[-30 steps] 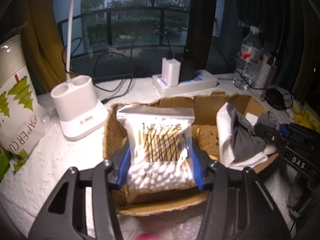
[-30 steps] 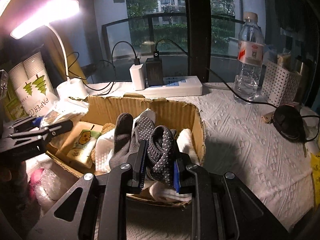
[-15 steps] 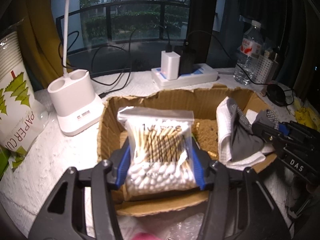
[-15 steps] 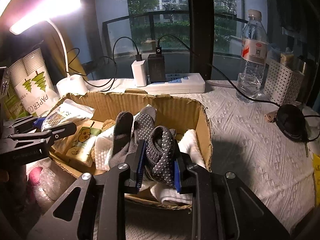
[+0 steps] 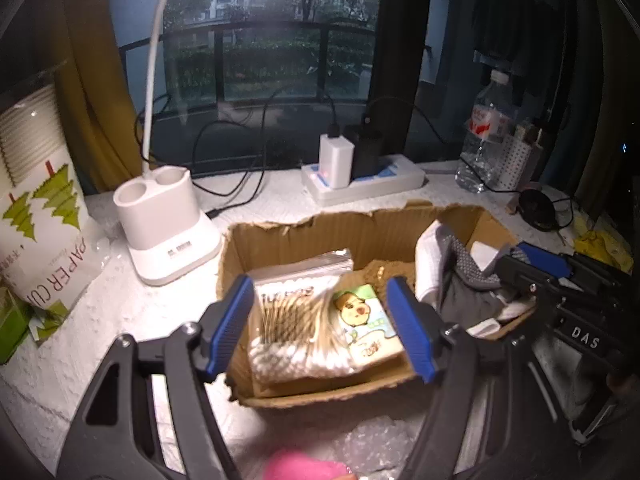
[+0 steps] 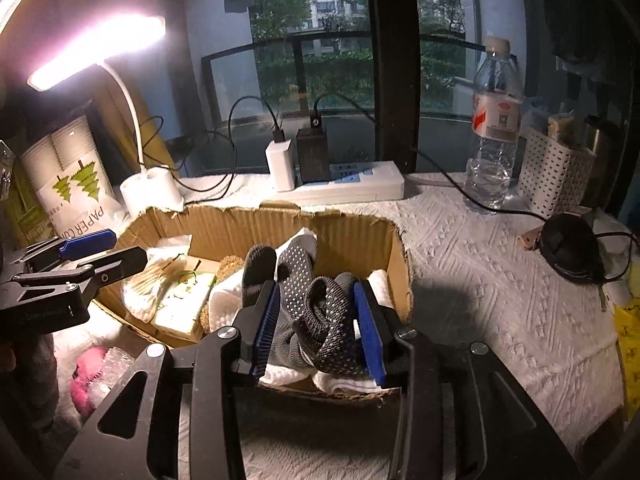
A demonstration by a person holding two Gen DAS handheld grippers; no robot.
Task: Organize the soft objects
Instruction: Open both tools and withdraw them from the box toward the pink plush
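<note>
We hold the left gripper [image 5: 322, 322] over the near end of the cardboard box [image 5: 304, 232], its jaws opening and its blue pads clear of the swab bag [image 5: 296, 326], which lies between them on the box floor, partly over a tissue pack [image 5: 370, 330] printed with a cartoon face. At the right end of the same box, the right gripper [image 6: 318, 330] has its jaws opening too; the dotted grey gloves [image 6: 320, 312] sit bunched between the pads on top of a white cloth [image 6: 226, 300], and the pads look to stand just off the fabric, though the far pad is close enough that we cannot be sure of a gap. From the right wrist view we see a brown sponge-like piece [image 6: 230, 264] in the middle of the box, between the cloth and the tissue pack. Behind the box stand a lamp [image 5: 166, 224], a power strip [image 5: 368, 184] with two chargers plugged in, a water bottle [image 6: 496, 132] and a sleeve of paper cups [image 5: 38, 200]. In front of the box, bubble wrap [image 5: 380, 448] and something pink [image 6: 86, 376] lie on the white table cover [image 6: 500, 280].
</note>
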